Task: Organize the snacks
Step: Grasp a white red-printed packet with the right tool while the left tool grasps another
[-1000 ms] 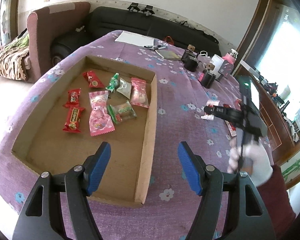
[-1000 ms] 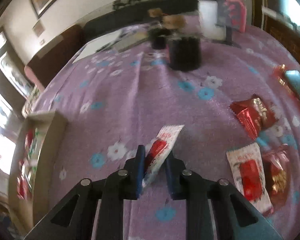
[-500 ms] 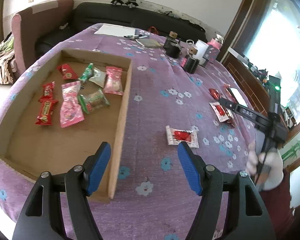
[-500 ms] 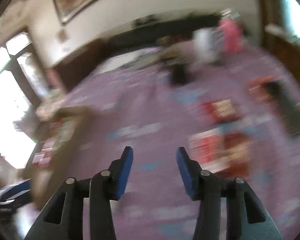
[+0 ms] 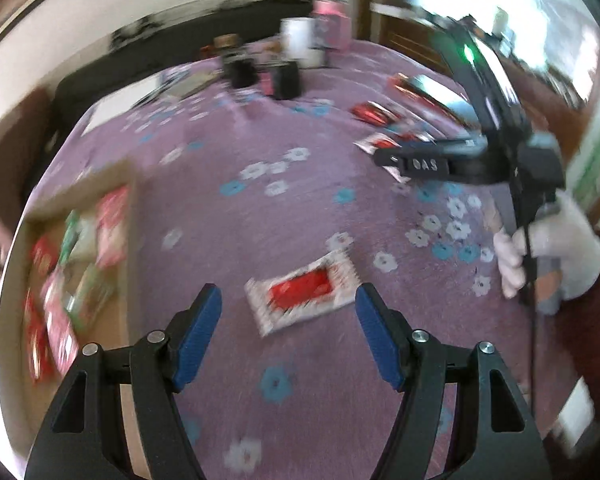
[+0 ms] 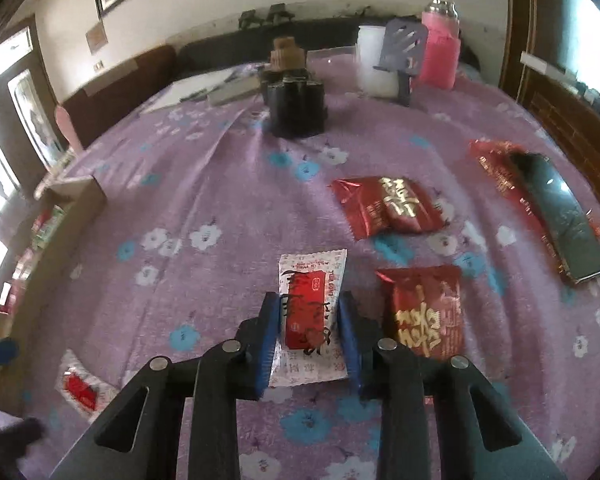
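Observation:
My left gripper is open, its blue pads on either side of a white-and-red snack packet lying flat on the purple flowered cloth. That packet also shows in the right wrist view. My right gripper straddles a second white-and-red packet flat on the cloth, pads close beside it, not clamped. It shows in the left wrist view. The cardboard tray with several sweets lies at the left.
Two dark red packets lie right of my right gripper. A black remote on a red wrapper lies far right. Black jars, a white cup and a pink bottle stand at the back.
My right gripper dropped the first white-and-red packet on the cloth, swung right and came down around a second one. My left gripper moved from over the tray to the dropped packet.

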Demonstrator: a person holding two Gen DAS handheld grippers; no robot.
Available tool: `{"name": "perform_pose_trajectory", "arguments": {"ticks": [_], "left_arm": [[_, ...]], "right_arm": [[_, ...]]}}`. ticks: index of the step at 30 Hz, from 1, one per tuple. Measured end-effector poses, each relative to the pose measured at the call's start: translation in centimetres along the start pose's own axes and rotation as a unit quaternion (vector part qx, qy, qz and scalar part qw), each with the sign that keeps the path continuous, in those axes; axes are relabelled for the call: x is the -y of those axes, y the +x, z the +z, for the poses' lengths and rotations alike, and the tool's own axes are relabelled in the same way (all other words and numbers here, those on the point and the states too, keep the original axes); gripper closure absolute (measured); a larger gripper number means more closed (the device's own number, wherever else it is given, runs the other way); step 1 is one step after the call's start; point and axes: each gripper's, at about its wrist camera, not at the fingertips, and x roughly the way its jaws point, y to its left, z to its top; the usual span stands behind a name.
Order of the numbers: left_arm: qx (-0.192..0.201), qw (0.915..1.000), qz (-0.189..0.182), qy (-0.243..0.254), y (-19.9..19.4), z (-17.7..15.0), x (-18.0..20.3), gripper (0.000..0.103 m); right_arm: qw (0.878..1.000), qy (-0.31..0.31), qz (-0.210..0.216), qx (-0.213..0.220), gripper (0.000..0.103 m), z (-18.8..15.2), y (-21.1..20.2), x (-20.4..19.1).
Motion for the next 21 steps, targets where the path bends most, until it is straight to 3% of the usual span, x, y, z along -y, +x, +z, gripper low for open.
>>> {"name": "perform_pose_trajectory", "arguments": {"ticks": [5, 7, 11, 14, 21], "left_arm": [[-0.027, 0.9950, 0.011, 0.096, 3.2, 1.0, 2.2, 0.034], [-0.031, 0.9932, 0.016, 0.111, 3.9, 1.2, 2.3, 0.034], [-0.055, 0.9952, -0.020, 0.079, 4.2, 1.4, 1.4, 0.035], [-0.070, 0.9935, -0.073, 0.052, 3.7, 0.9, 1.1, 0.066], [-0.068, 0.9930, -0.086, 0.043, 2.3, -0.8, 1.3, 0.065]], "right_arm": [[0.999, 0.027, 0.032, 0.002, 0.073, -0.2, 0.0, 1.3], [0.999, 0.035, 0.040, 0.003, 0.073, -0.2, -0.2, 1.6], [0.997, 0.050, 0.056, 0.002, 0.073, -0.3, -0.3, 2.2], [0.996, 0.057, 0.064, 0.001, 0.073, -0.4, -0.4, 2.3], [0.996, 0.052, 0.069, -0.001, 0.073, -0.6, -0.4, 1.8]]}}
